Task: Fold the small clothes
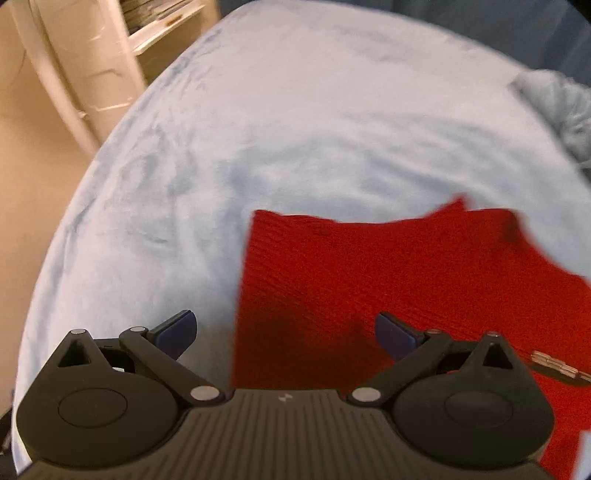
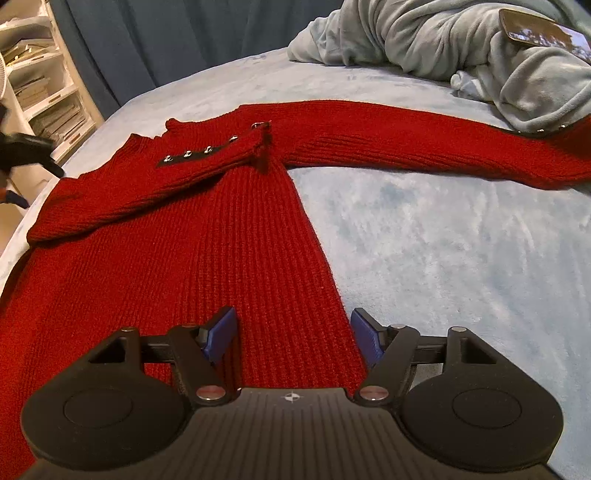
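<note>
A red knitted sweater [image 2: 221,236] lies flat on a pale blue bed cover [image 2: 461,258]. One sleeve [image 2: 155,184] is folded across its body, with a black strip of metal studs [image 2: 192,153]. The other sleeve [image 2: 424,144] stretches out to the right. My right gripper [image 2: 293,332] is open and empty, above the sweater's right edge. My left gripper [image 1: 284,332] is open and empty, over the sweater's [image 1: 406,280] left edge. The left view is blurred. The left gripper also shows in the right wrist view [image 2: 26,151] at far left.
A crumpled grey-blue blanket [image 2: 461,48] lies at the bed's far right with a phone [image 2: 543,31] on it. White shelves [image 2: 37,85] stand left of the bed. A dark blue curtain [image 2: 166,40] hangs behind. The bed edge [image 1: 92,177] runs along the left.
</note>
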The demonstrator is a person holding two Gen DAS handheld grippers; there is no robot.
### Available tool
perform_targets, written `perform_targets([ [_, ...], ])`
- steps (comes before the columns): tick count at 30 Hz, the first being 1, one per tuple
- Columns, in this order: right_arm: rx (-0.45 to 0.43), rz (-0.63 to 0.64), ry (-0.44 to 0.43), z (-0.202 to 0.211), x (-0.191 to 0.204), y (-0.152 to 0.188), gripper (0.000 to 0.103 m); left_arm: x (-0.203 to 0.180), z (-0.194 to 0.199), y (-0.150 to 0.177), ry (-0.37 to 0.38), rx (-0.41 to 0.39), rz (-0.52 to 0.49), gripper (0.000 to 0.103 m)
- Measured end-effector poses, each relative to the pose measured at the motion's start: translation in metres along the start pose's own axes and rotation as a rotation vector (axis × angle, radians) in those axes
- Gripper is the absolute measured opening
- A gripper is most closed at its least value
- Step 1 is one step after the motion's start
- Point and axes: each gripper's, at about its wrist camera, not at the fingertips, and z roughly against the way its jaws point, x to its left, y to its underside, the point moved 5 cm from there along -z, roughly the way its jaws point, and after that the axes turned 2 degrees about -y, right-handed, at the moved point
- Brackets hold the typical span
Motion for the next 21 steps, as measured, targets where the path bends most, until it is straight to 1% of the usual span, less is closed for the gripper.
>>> perform_targets([
  [1,-0.001,0.011,0.001,0.0,0.001,0.0,0.072,0.002,-0.012,-0.001,-0.013,0.012,0.02,0.102],
  [2,-0.002,0.017,0.003,0.0,0.001,0.001,0.072,0.004,-0.02,0.001,-0.002,0.015,0.048,0.09],
  [3,-0.003,0.019,0.005,-0.001,0.002,0.001,0.072,0.006,-0.024,0.001,0.045,0.006,0.071,0.075],
  [4,-0.004,0.021,0.006,-0.001,0.003,0.002,0.072,0.005,-0.027,0.001,0.112,0.005,0.083,0.056],
  [5,-0.004,0.023,0.007,-0.001,0.003,0.002,0.072,0.004,-0.025,0.0,0.099,-0.026,0.089,0.046],
  [7,-0.004,0.024,0.007,-0.001,0.004,0.002,0.072,0.005,-0.017,-0.003,0.088,-0.077,0.066,0.023],
  [8,-0.004,0.024,0.008,-0.002,0.004,0.001,0.072,0.012,-0.016,-0.005,0.098,-0.086,0.104,0.02],
  [9,-0.004,0.024,0.007,-0.001,0.004,0.001,0.072,0.023,-0.018,-0.007,0.115,-0.079,0.166,0.02],
  [10,-0.005,0.024,0.007,-0.001,0.004,0.001,0.072,0.033,-0.022,-0.007,0.114,-0.073,0.213,0.02],
  [11,-0.005,0.022,0.007,-0.001,0.004,0.002,0.072,0.039,-0.025,-0.007,0.094,-0.069,0.231,0.02],
  [12,-0.005,0.023,0.007,-0.001,0.004,0.002,0.072,0.044,-0.028,-0.006,0.077,-0.067,0.231,0.02],
  [13,-0.005,0.024,0.008,-0.001,0.005,0.002,0.072,0.047,-0.03,-0.004,0.078,-0.068,0.229,0.021],
  [15,-0.004,0.024,0.007,-0.001,0.005,0.002,0.072,0.046,-0.032,-0.002,0.087,-0.076,0.225,0.028],
  [16,-0.003,0.022,0.007,-0.001,0.005,0.002,0.072,0.043,-0.029,-0.002,0.074,-0.084,0.21,0.034],
  [17,-0.002,0.021,0.006,-0.001,0.005,0.001,0.072,0.038,-0.022,-0.003,0.067,-0.094,0.19,0.052],
  [18,-0.001,0.019,0.004,-0.001,0.005,0.001,0.072,0.032,-0.016,-0.003,0.067,-0.102,0.164,0.066],
  [19,-0.001,0.015,0.002,0.0,0.004,0.001,0.072,0.027,-0.008,-0.004,0.057,-0.118,0.145,0.086],
  [20,0.0,0.009,0.0,0.0,0.004,0.0,0.072,0.019,0.004,-0.005,0.046,-0.162,0.127,0.09],
  [21,0.001,0.001,-0.004,0.0,0.003,0.0,0.072,0.009,0.019,-0.007,0.054,-0.213,0.09,0.09],
])
